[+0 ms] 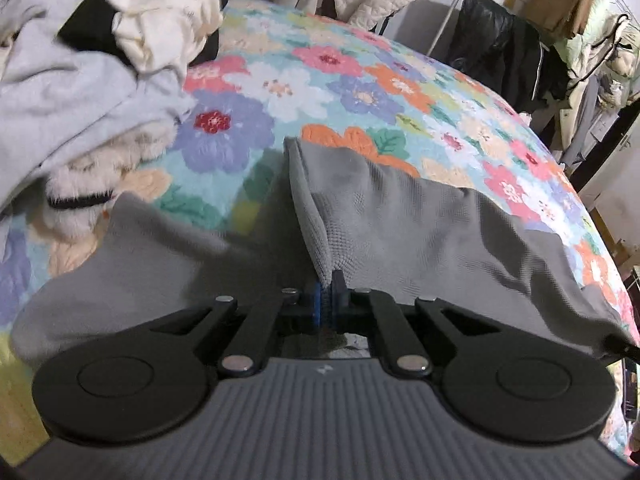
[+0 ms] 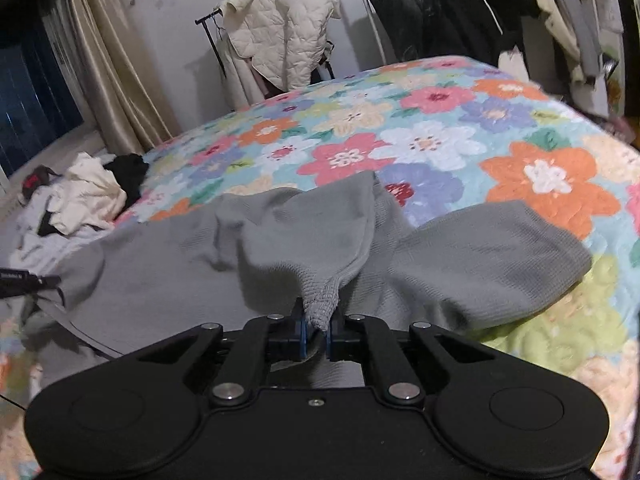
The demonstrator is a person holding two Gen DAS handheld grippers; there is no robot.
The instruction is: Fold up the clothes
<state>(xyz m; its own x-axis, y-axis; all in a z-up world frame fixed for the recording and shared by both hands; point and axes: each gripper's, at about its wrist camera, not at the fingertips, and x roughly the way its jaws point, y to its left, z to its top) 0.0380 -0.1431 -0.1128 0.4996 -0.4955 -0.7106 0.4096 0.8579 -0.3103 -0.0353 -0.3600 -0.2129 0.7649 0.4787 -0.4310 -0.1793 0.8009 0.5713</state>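
Observation:
A grey knit garment (image 1: 420,232) lies spread on a bed with a floral quilt (image 1: 320,80). My left gripper (image 1: 328,300) is shut on a pinched fold of the grey garment and holds that edge raised above the quilt. A sleeve (image 1: 120,264) trails to the left. In the right wrist view my right gripper (image 2: 316,336) is shut on another bunched fold of the same grey garment (image 2: 160,272), lifting it. A sleeve (image 2: 500,256) spreads to the right on the quilt (image 2: 440,128).
A pile of light grey, cream and black clothes (image 1: 80,60) sits at the bed's far left, also showing in the right wrist view (image 2: 88,200). A cream quilted jacket (image 2: 280,28) hangs on a rack beyond the bed. Dark coats (image 1: 500,48) hang at right.

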